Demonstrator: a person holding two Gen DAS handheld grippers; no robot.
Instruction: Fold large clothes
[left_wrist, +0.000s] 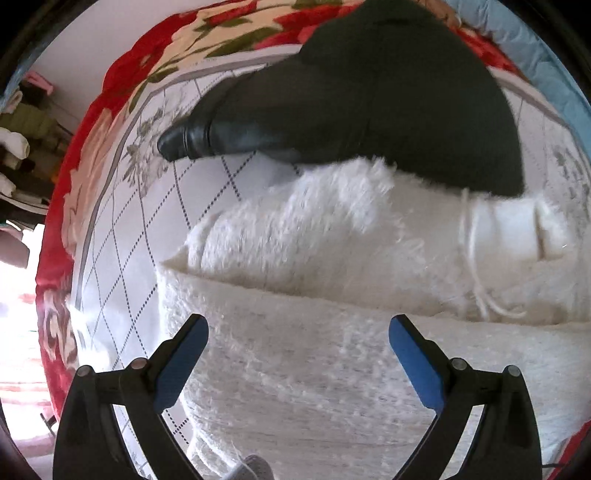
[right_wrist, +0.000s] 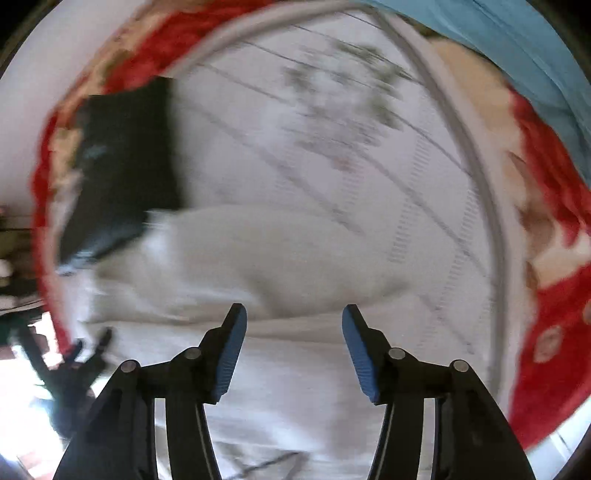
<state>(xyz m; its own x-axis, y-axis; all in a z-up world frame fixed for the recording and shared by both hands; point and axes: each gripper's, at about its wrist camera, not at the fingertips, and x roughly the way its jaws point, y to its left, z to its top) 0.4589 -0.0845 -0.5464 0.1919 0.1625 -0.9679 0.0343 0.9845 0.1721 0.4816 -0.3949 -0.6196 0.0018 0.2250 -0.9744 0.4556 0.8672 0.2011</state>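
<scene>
We see the white fleece garment (left_wrist: 314, 266) lying directly below the left gripper (left_wrist: 298, 325), on the quilted white bedspread (left_wrist: 147, 229). We note that both blue pads (left_wrist: 177, 363) of this gripper stand wide apart, with nothing between them; the pads hang above the fabric and do not press on it. In the right wrist view we find the same garment (right_wrist: 258, 258) under the right gripper (right_wrist: 293, 317), whose pads (right_wrist: 231, 354) are also parted and hold nothing. This view is blurred, so we cannot tell fine detail of the cloth there.

We describe the garment as follows:
- It is white to cream, with a shaggy, fluffy pile on the upper layer and a flatter, nubbly surface on the layer nearest the left gripper.
- One layer is folded over another; a straight fold edge runs across the left wrist view just beyond the pads.
- A smooth white cuff (left_wrist: 517, 229) shows at the right side of the left wrist view, with a thin white cord (left_wrist: 476, 266) lying over the fleece beside it.

We also see a black garment (left_wrist: 388, 96) lying on the bedspread beyond the white one, touching its far edge; a shiny black sleeve (left_wrist: 207, 138) extends from it to the left. A red floral blanket (left_wrist: 92, 122) borders the bedspread, and a blue cloth (right_wrist: 517, 44) lies past it.
</scene>
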